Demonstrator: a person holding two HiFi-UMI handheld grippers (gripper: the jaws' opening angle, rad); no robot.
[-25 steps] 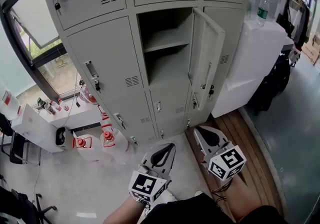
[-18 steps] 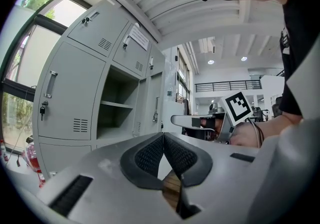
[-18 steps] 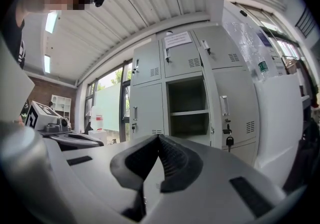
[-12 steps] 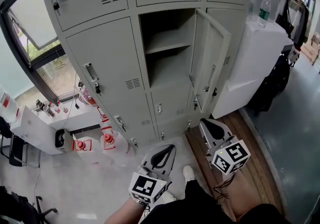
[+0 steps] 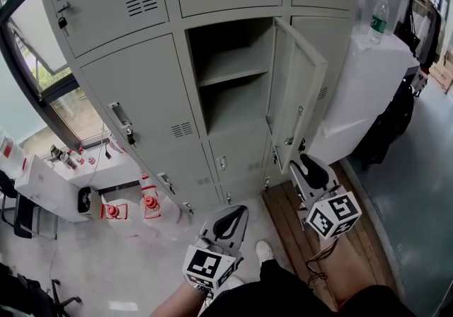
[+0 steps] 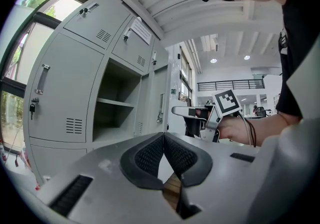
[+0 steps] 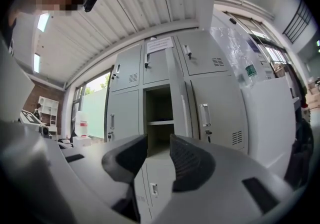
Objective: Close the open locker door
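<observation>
The grey locker bank fills the head view. One middle compartment [image 5: 230, 75] stands open, empty, with a shelf inside. Its door [image 5: 301, 93] swings out to the right, handle [image 5: 296, 124] on its outer face. My right gripper [image 5: 311, 170] is just below the door's lower corner, apart from it. Its jaws are opening, with nothing between them. In the right gripper view the open compartment [image 7: 159, 113] shows through the gap of that gripper [image 7: 158, 140]. My left gripper [image 5: 228, 222] hangs lower, in front of the bottom lockers, jaws shut and empty [image 6: 163, 137].
A white cabinet [image 5: 357, 89] with a plastic bottle [image 5: 380, 15] on it stands right of the lockers. A strip of wooden flooring [image 5: 297, 227] lies under the right gripper. Red and white items [image 5: 145, 204] sit on the floor at the left, near a low white table [image 5: 49, 185].
The person has stepped closer to the lockers. My right gripper has moved up and forward toward the door's lower corner. The left gripper has barely moved.
</observation>
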